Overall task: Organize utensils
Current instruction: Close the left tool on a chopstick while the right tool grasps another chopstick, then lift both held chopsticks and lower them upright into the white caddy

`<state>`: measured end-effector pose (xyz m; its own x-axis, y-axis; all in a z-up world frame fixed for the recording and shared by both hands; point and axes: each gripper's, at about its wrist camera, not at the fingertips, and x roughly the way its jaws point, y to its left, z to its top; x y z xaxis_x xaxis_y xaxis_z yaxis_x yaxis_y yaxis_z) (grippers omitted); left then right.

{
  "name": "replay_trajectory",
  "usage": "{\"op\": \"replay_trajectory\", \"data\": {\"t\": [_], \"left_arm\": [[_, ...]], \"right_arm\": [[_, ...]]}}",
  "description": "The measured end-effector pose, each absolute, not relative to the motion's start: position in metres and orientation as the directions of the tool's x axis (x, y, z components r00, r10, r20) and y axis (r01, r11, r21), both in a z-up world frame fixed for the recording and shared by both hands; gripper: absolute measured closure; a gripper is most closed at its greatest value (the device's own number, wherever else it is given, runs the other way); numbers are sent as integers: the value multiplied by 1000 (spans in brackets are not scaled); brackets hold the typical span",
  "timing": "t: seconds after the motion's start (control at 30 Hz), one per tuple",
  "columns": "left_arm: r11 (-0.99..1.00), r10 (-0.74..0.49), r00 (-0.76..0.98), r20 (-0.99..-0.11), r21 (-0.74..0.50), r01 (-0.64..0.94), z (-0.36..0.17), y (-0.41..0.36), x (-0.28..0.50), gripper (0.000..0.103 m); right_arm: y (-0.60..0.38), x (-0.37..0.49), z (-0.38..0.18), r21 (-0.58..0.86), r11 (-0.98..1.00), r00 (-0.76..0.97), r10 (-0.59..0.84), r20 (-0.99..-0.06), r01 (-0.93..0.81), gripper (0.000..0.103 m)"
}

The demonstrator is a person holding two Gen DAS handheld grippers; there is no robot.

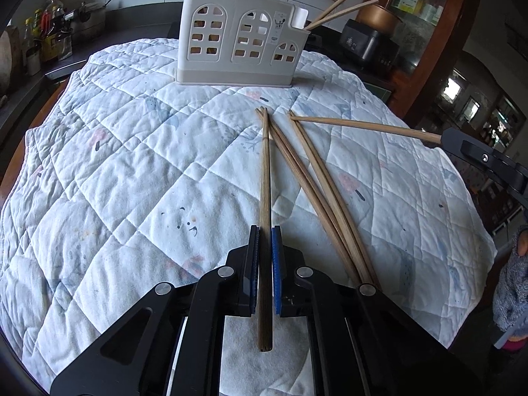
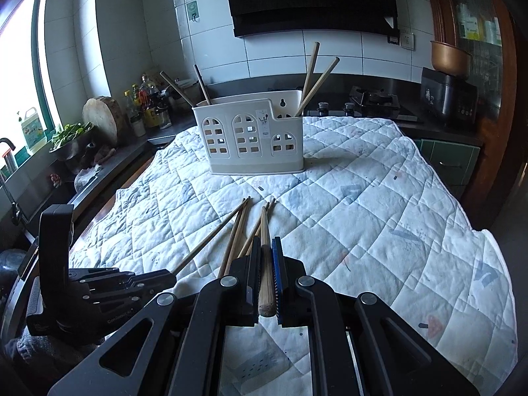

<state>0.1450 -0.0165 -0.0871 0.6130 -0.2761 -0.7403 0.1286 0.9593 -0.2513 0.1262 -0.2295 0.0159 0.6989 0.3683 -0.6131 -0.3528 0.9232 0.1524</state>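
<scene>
A cream utensil holder (image 1: 241, 39) with arched cut-outs stands at the far side of the quilt, with chopsticks in its left and right end compartments. My left gripper (image 1: 265, 232) is shut on one wooden chopstick (image 1: 265, 171) that points toward the holder. Several more chopsticks (image 1: 316, 191) lie in a loose bundle just to its right. My right gripper (image 2: 266, 242) is shut on another chopstick (image 2: 266, 264), whose thick end sits between the pads. In the left wrist view that chopstick (image 1: 363, 124) hangs above the bundle. The left gripper (image 2: 170, 277) shows at the lower left of the right wrist view.
A white quilted cloth (image 1: 132, 165) covers the table. Behind it runs a dark counter with bottles (image 2: 145, 105), a round chopping board (image 2: 102, 115), a bowl of greens (image 2: 71, 138), a gas hob (image 2: 373, 99) and a rice cooker (image 2: 448, 99). A person's grey sleeve (image 1: 511, 297) is at the right edge.
</scene>
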Motion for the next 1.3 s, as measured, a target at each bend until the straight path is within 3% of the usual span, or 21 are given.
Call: {"op": "replay_trajectory", "data": {"t": [0.73,1.3], "left_arm": [[960,-278,755,-594,-207,190,3,2,161,97],[966,-259,796,-546,-126,228,70,12,202,97]], "right_arm": [[-226,164,67,116,897,703,410,-582,-427,96],[-231,239,160,98,884,714,431,-551,-458,96]]}}
